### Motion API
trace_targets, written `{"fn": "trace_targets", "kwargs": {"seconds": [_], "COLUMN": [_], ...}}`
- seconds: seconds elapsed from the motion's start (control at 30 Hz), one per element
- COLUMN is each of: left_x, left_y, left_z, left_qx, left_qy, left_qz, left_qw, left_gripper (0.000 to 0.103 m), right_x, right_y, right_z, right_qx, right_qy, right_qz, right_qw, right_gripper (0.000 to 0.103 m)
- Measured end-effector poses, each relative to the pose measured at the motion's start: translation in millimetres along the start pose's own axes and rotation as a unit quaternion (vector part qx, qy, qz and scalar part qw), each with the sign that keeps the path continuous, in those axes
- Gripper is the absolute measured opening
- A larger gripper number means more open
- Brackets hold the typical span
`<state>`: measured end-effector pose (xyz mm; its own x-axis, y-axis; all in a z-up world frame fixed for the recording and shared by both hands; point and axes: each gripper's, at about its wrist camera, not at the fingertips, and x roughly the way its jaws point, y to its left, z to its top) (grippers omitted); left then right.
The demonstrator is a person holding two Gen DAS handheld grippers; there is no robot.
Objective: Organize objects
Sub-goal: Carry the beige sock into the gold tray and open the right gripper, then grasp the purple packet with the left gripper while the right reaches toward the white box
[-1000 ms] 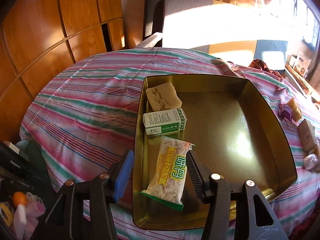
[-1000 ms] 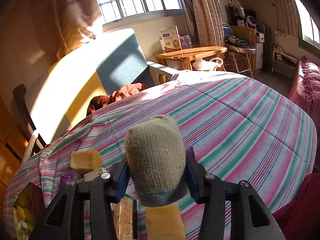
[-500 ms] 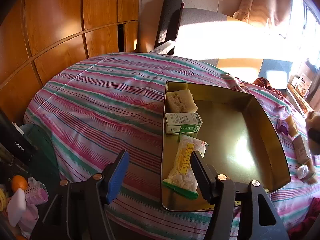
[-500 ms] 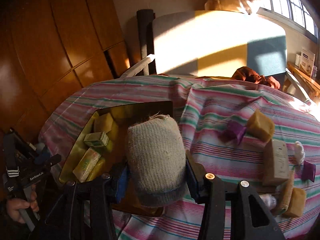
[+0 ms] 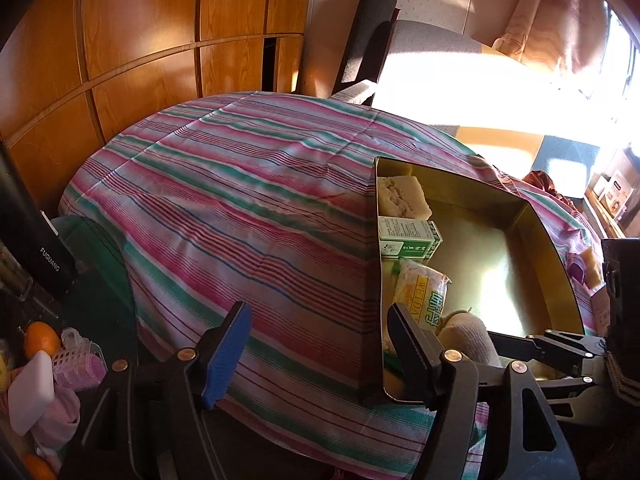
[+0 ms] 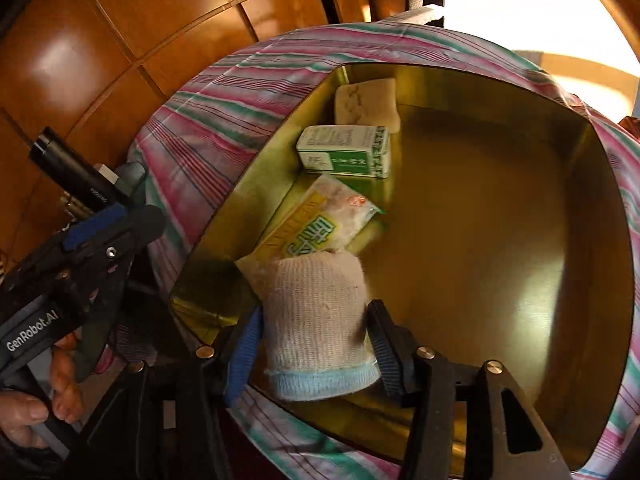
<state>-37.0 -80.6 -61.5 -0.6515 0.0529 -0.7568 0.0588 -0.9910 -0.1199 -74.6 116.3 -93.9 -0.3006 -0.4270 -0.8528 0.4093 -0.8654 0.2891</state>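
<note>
A gold metal tray (image 5: 520,216) (image 6: 500,208) sits on the striped cloth. Along its left wall lie a beige block (image 5: 400,196) (image 6: 366,104), a green-and-white box (image 5: 408,238) (image 6: 346,152) and a yellow snack packet (image 5: 420,296) (image 6: 320,224). My right gripper (image 6: 314,326) reaches into the tray's near left corner, its jaws opening. Its pads still touch a rolled grey sock (image 6: 316,316) (image 5: 468,332), whose toe rests on the packet. My left gripper (image 5: 318,348) hovers over bare cloth left of the tray, jaws opening, with nothing between them.
Past the table's left edge are a black bottle (image 5: 44,256), an orange (image 5: 40,338), pink rollers (image 5: 80,360) and a white block (image 5: 30,388). Small loose items (image 5: 580,268) lie right of the tray. A hand (image 6: 40,400) holds the left gripper's handle. Wood panelling stands behind.
The right gripper swung the sock from over the cloth's right side into the tray's near left corner and sank. The left gripper drew back left off the snack packet and widened.
</note>
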Motion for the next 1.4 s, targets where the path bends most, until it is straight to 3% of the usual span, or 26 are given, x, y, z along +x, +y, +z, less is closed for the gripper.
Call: {"fn": "trace_targets", "kwargs": {"seconds": [0.1,0.27,0.53,0.83,1.23,1.4], "left_x": [-1,-6,-17,-27,-31,-29], "left_y": [-1,-8,-30,-65,-130,-165], "left_z": [-1,1,1,-2,0,6], "left_qx": [0.001,0.011,0.041,0.082,0.157,0.187], "left_qy": [-0.001,-0.009,-0.02,-0.026,-0.028,-0.028], "left_qz": [0.0,-0.002,-0.006,-0.023,-0.055,-0.079], "left_qw": [1.0,0.9999,0.9989,0.996,0.9856,0.9787], "left_gripper": [0.071,0.073,0.076,0.079,0.08,0.08], "right_x": [-2,-17,-61,-114,-182,-218], "right_y": [-1,-6,-20,-61,-160,-223], "right_z": [-2,-6,-13,-27,-58,-79], "right_qx": [0.011,0.024,0.042,0.085,0.174,0.228], "right_qy": [-0.009,-0.037,-0.09,-0.151,-0.196,-0.214], "right_qz": [0.023,0.018,-0.035,-0.086,-0.179,-0.242], "right_qw": [1.0,0.999,0.994,0.981,0.948,0.918], "right_gripper": [0.064,0.064,0.064,0.064,0.064,0.064]}}
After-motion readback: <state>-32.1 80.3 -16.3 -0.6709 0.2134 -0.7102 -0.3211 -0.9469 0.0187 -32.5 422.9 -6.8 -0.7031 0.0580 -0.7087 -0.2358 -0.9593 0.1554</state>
